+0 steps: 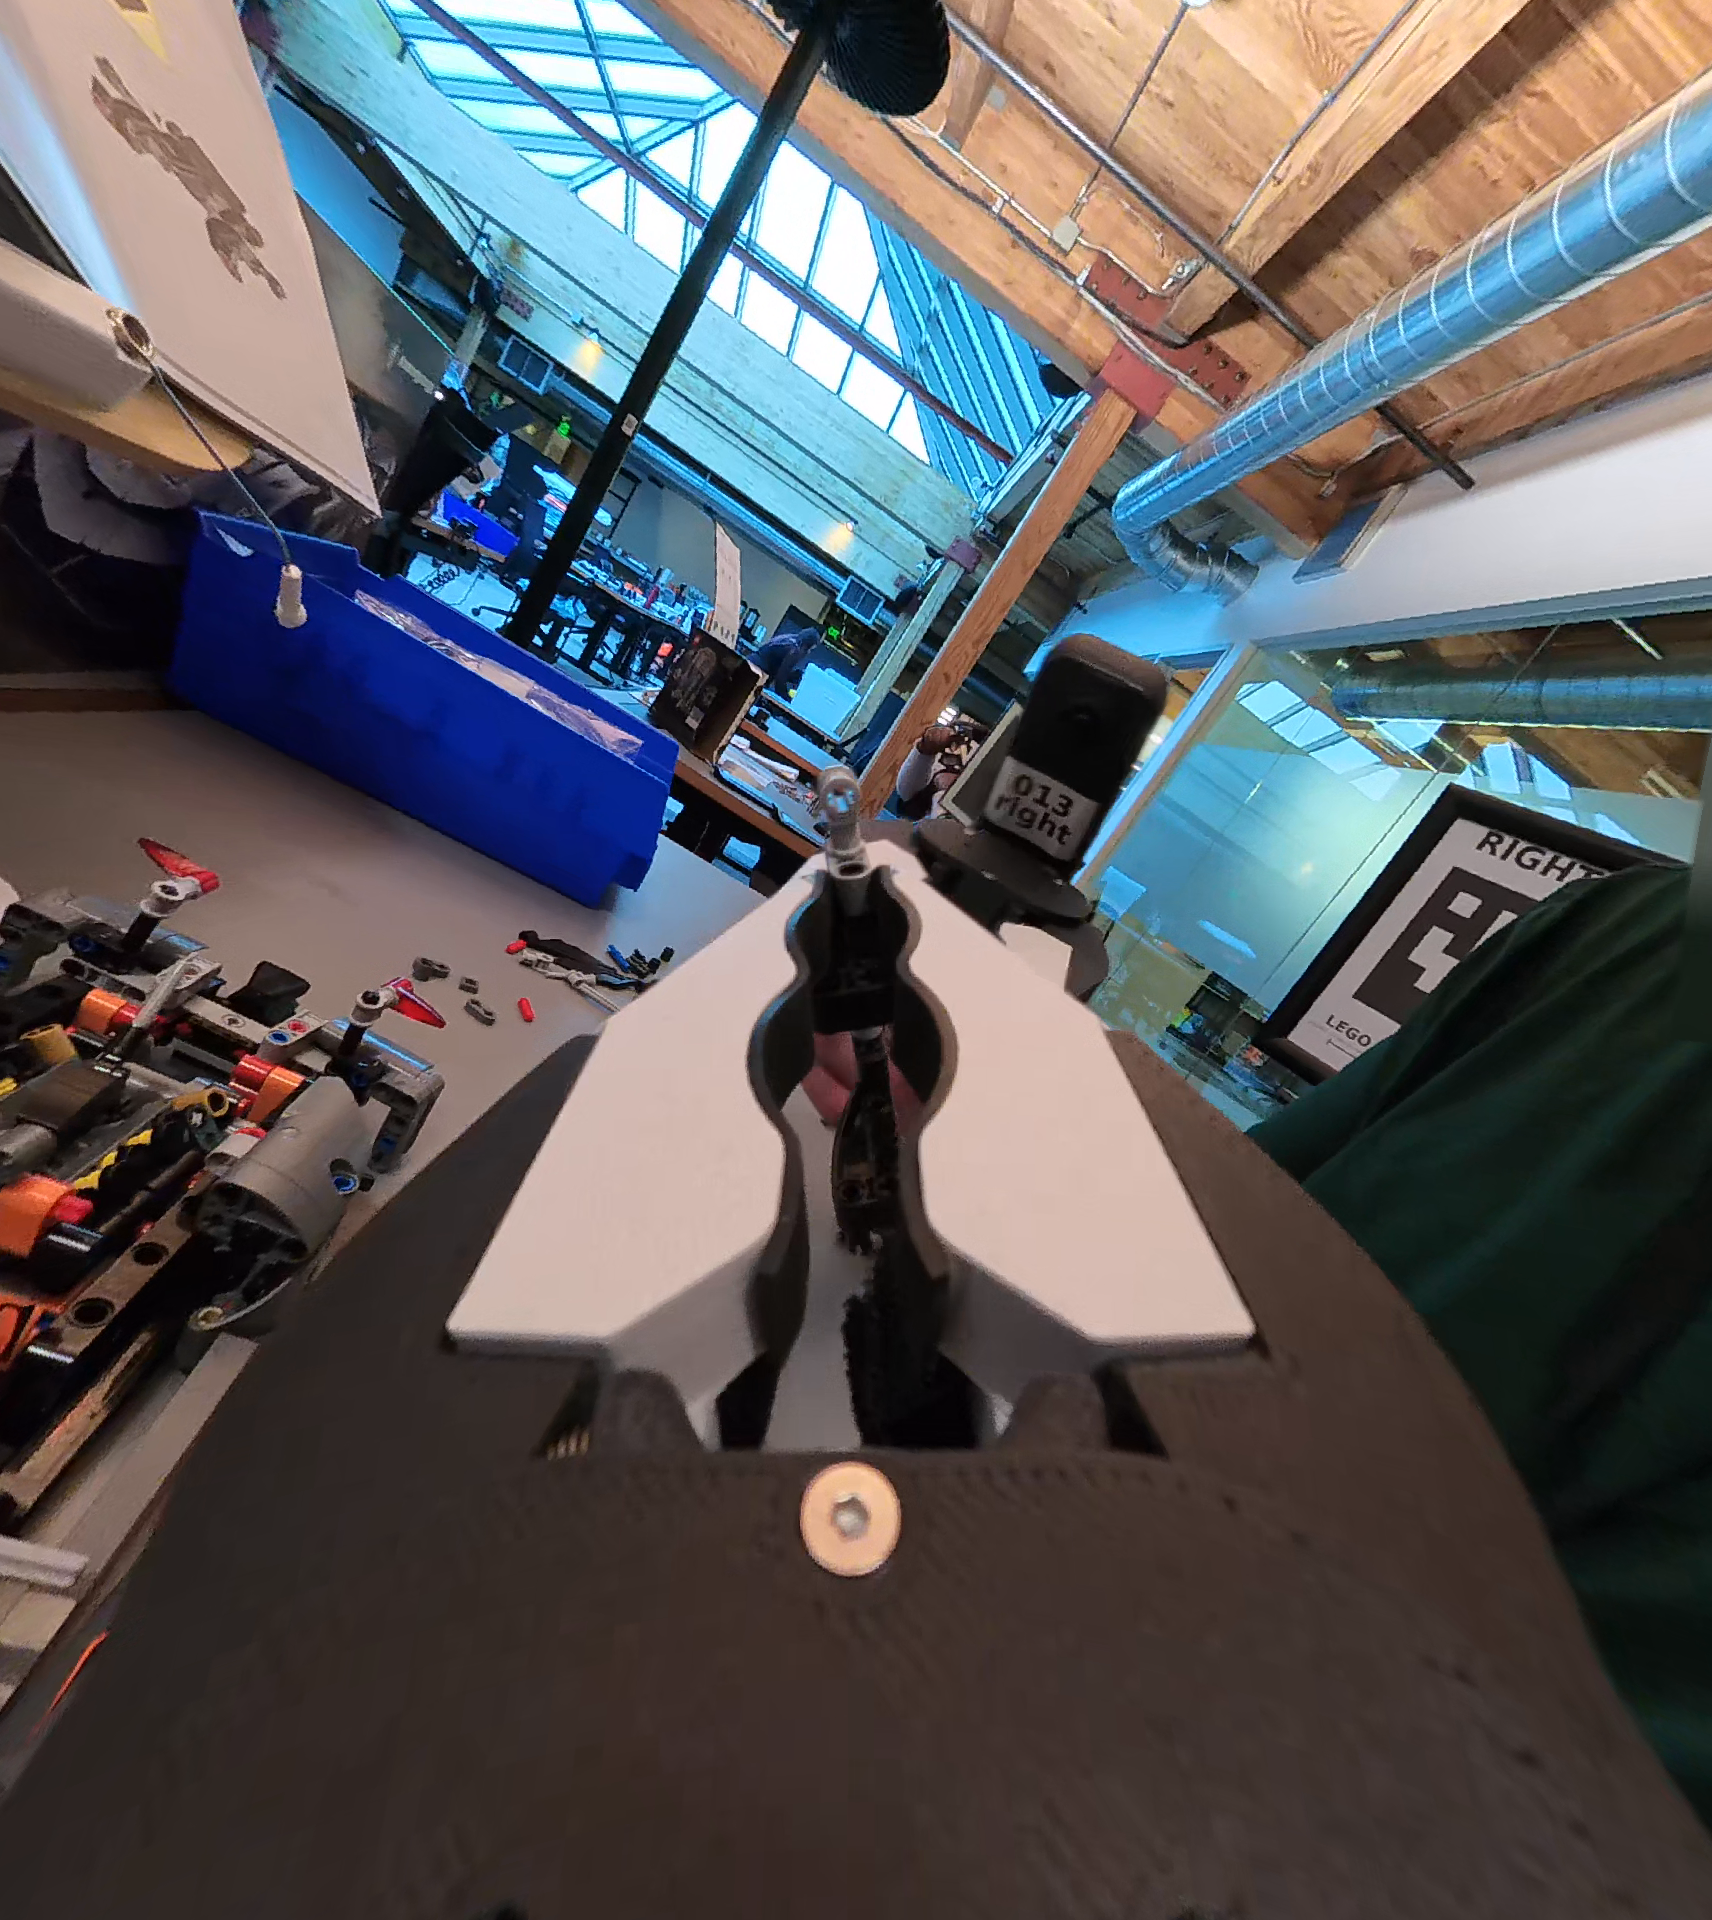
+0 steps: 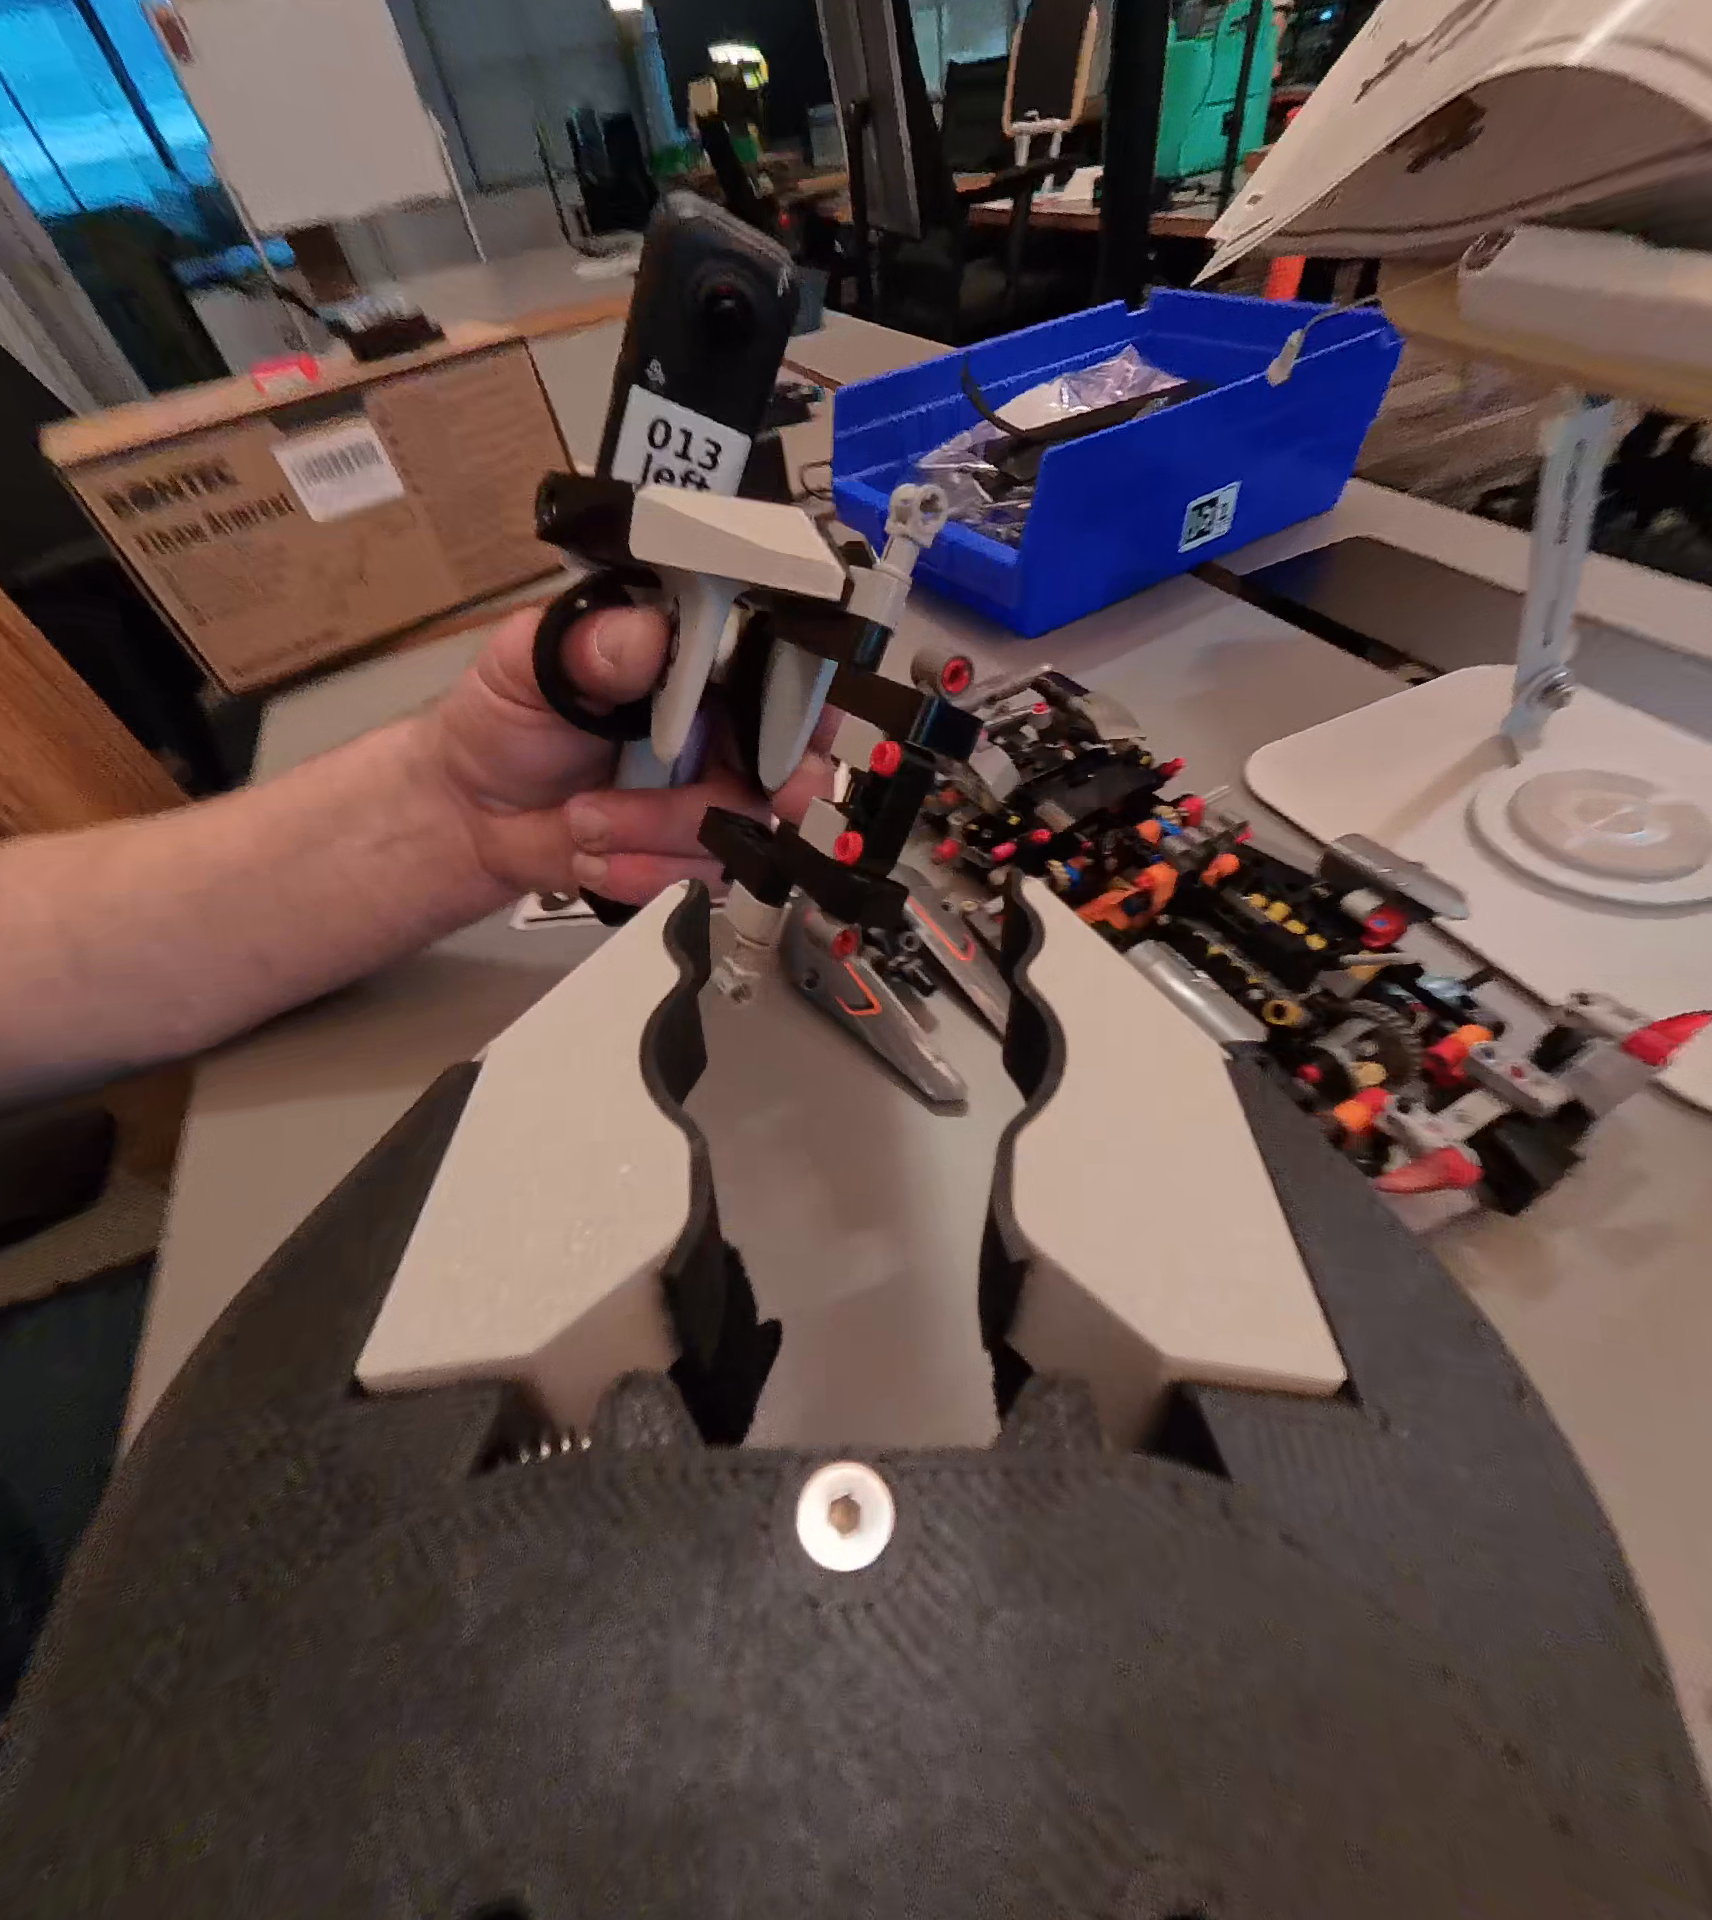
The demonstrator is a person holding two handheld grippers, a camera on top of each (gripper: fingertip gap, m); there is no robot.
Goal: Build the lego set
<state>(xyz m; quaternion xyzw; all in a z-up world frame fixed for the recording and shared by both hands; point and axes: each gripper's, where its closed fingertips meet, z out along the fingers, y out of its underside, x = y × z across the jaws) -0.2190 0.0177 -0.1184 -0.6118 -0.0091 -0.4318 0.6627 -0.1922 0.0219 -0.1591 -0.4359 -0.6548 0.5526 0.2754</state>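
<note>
- Left wrist view: a workshop with timber beams and a silver duct overhead; a grey table (image 1: 312, 883) runs off to the left.
- The left gripper (image 1: 847, 883) has its jaws drawn in tight on a slim black and grey lego sub-assembly (image 1: 847, 935), whose grey ball-ended rod pokes out past the tips.
- The large lego model (image 1: 104, 1122) lies on the table at near left, loose small pieces (image 1: 561, 961) beyond it, and a blue bin (image 1: 416, 717) farther off.
- Right wrist view: the same table, with a white stand base (image 2: 1517, 821) at right and the blue bin (image 2: 1122, 478) far.
- The right gripper (image 2: 852, 914) stands wide apart, holding nothing.
- Just beyond it, a hand (image 2: 561, 769) holds the left gripper (image 2: 831, 623) above the table, clamping the sub-assembly (image 2: 873, 748).
- The model (image 2: 1247, 914) stretches to the right.
</note>
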